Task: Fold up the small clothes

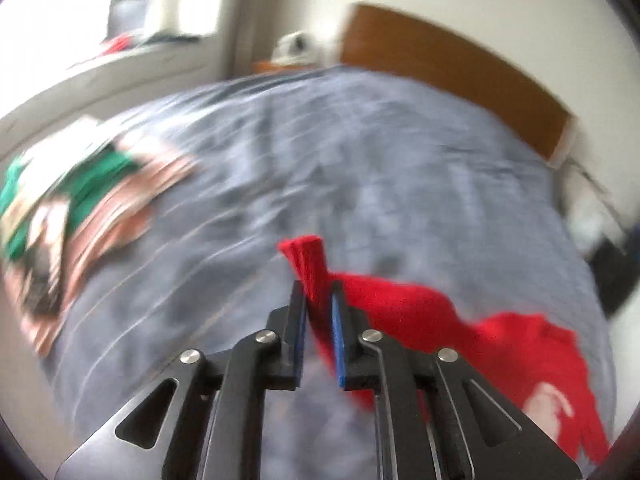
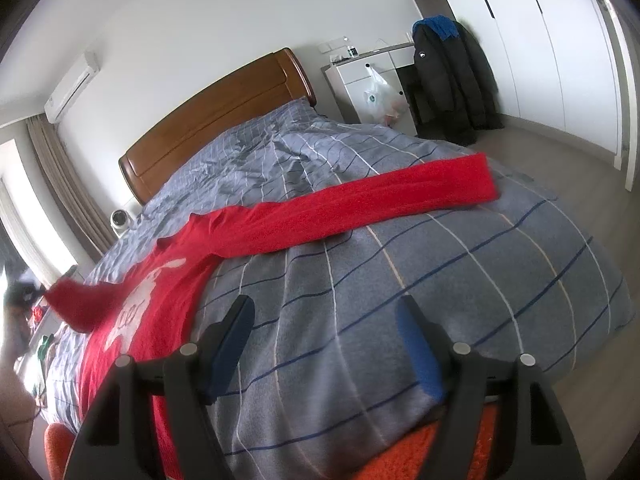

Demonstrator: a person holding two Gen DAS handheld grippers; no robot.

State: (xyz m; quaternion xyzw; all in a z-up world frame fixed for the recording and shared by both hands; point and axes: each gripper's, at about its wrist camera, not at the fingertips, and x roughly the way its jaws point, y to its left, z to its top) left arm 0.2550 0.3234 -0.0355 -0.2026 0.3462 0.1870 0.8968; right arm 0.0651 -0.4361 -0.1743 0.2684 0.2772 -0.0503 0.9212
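A red long-sleeved top (image 2: 168, 280) with a white print lies spread on the grey checked bed cover (image 2: 400, 280). One sleeve (image 2: 380, 196) stretches flat to the right. My left gripper (image 1: 318, 294) is shut on the cuff of the other sleeve (image 1: 306, 264) and holds it lifted above the bed; the lifted sleeve shows in the right wrist view (image 2: 76, 296). The rest of the top (image 1: 500, 340) trails to the right in the left wrist view. My right gripper (image 2: 326, 312) is open and empty above the bed cover near the top's hem.
A pile of green and pink patterned clothes (image 1: 80, 208) lies on the bed's left side. A wooden headboard (image 2: 216, 120) stands at the far end. A white dresser (image 2: 360, 80) and a dark coat (image 2: 448, 80) stand beyond the bed. An orange surface (image 2: 400, 460) is under my right gripper.
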